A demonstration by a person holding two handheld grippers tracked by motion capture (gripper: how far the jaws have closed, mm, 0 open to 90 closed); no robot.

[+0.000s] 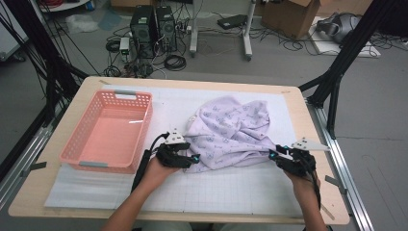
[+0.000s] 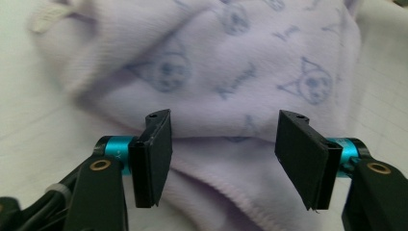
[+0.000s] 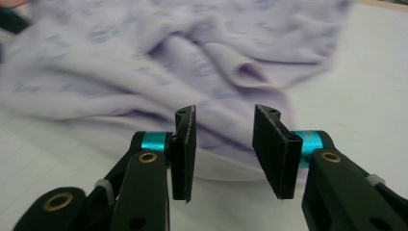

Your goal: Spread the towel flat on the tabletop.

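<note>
A crumpled lilac cloth printed with small blue cat faces lies on the white gridded mat in the middle of the table. My left gripper sits at the cloth's lower left edge. In the left gripper view its jaws stand wide apart, with the hemmed edge of the cloth lying between them and the pads clear of it. My right gripper is at the cloth's lower right corner. Its jaws are parted, and the cloth lies just beyond them.
A pink plastic basket stands empty on the left side of the table, close to my left hand. Bare mat stretches in front of the cloth toward the near edge. Beyond the table are computer towers, cables and a cardboard box on the floor.
</note>
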